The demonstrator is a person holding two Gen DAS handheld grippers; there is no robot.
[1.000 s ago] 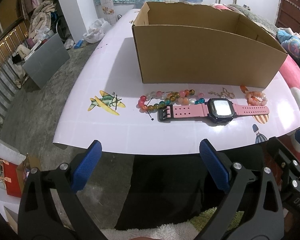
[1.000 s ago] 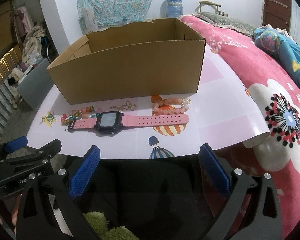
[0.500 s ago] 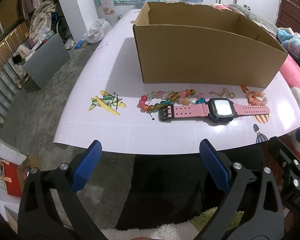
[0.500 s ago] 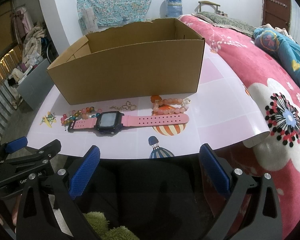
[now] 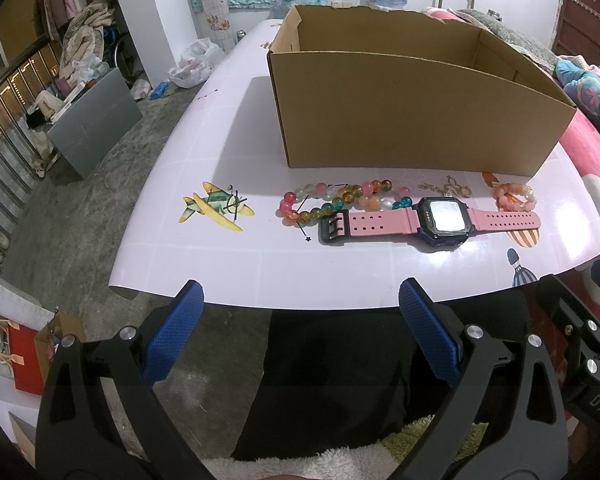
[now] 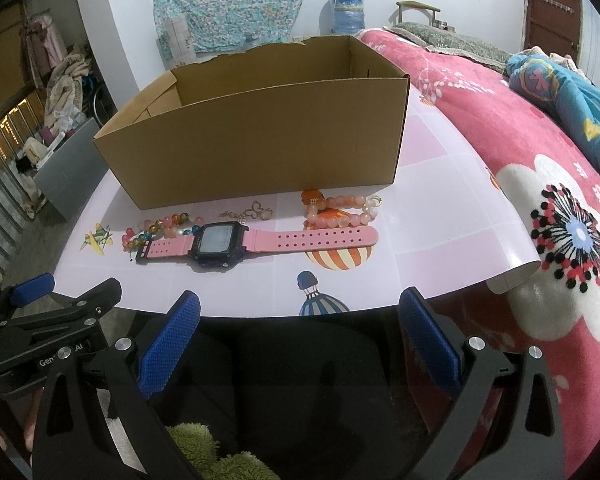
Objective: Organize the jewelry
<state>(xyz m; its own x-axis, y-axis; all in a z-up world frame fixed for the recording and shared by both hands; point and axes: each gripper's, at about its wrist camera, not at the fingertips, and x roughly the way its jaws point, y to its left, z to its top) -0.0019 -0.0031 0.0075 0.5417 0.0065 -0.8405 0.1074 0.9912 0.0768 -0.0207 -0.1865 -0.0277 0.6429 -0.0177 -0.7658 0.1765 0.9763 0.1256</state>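
A pink-strapped digital watch (image 5: 432,222) (image 6: 256,241) lies flat on the white table, in front of an open cardboard box (image 5: 412,120) (image 6: 260,136). Behind its buckle end lies a multicoloured bead bracelet (image 5: 336,200) (image 6: 158,230). A thin gold chain (image 5: 450,190) (image 6: 256,212) and a peach bead bracelet (image 5: 514,196) (image 6: 340,212) lie nearer the box. My left gripper (image 5: 300,328) is open and empty, held back off the table's near edge. My right gripper (image 6: 300,332) is likewise open and empty, also short of the edge.
The table (image 5: 220,248) carries plane and balloon stickers. A pink floral bedspread (image 6: 540,184) lies to the right. A grey cabinet (image 5: 96,120) and clutter stand on the concrete floor to the left. Green fluffy fabric (image 6: 216,456) is below the grippers.
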